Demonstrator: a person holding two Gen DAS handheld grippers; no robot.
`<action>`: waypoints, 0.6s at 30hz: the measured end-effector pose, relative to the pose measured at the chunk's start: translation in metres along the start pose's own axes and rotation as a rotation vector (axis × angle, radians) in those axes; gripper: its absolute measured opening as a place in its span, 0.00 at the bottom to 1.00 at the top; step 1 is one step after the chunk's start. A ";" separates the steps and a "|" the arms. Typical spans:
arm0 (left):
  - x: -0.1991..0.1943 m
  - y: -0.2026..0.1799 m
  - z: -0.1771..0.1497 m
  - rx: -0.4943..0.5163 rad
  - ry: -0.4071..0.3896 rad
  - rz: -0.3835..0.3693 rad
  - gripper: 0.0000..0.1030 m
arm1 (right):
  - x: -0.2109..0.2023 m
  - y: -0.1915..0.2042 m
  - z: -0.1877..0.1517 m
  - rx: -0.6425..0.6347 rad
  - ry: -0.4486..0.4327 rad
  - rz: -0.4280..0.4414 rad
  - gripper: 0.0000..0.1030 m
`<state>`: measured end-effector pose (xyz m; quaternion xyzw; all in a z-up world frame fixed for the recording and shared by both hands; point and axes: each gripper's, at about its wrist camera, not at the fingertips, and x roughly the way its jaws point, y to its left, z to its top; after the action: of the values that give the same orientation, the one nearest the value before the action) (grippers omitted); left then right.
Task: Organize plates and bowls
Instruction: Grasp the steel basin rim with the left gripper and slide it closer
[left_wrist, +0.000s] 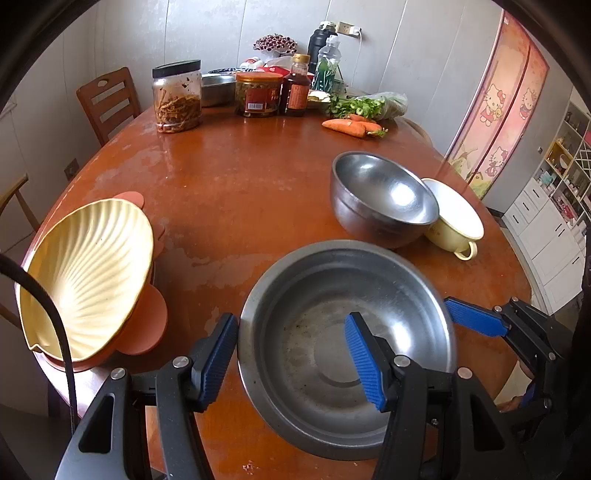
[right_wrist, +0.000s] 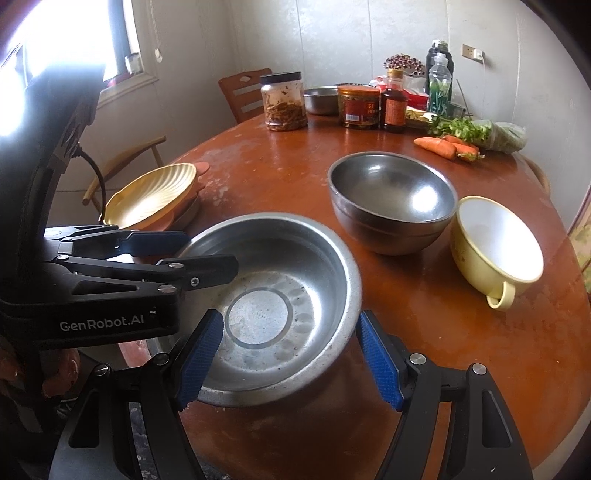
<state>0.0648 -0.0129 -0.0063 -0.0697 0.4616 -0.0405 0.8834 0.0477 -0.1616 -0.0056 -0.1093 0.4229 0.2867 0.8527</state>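
The left gripper (left_wrist: 291, 360) is spread wide, its jaws straddling the near-left rim of the wide steel basin (left_wrist: 325, 332): one finger stands outside the rim and the other hangs over the basin's inside, neither clearly pressing the metal. The right gripper (right_wrist: 290, 360) is likewise released, its jaws apart over the basin's near-right edge, with one blue pad (right_wrist: 201, 360) at the rim and the other beside the outer wall. Ahead of both claws and to the right sits the deep steel bowl (left_wrist: 382, 197), touching the cream cup with a handle (left_wrist: 456, 221) just beyond it. Left of the left claw, the yellow shell-shaped dish (left_wrist: 88, 277) rests tilted on orange plates (left_wrist: 147, 325). Far ahead across the wooden table (left_wrist: 240, 177) stand jars (left_wrist: 177, 96) and carrots (left_wrist: 351, 125).
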 end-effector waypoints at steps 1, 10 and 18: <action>-0.001 -0.001 0.001 0.002 -0.002 0.003 0.58 | -0.002 -0.001 0.000 0.004 -0.006 0.000 0.74; -0.010 -0.010 0.008 0.019 -0.023 0.025 0.58 | -0.015 -0.011 0.004 0.019 -0.046 0.002 0.74; -0.012 -0.020 0.022 0.046 -0.031 0.032 0.59 | -0.026 -0.030 0.012 0.057 -0.084 -0.011 0.74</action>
<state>0.0760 -0.0296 0.0188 -0.0425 0.4480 -0.0359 0.8923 0.0609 -0.1914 0.0202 -0.0749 0.3940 0.2743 0.8740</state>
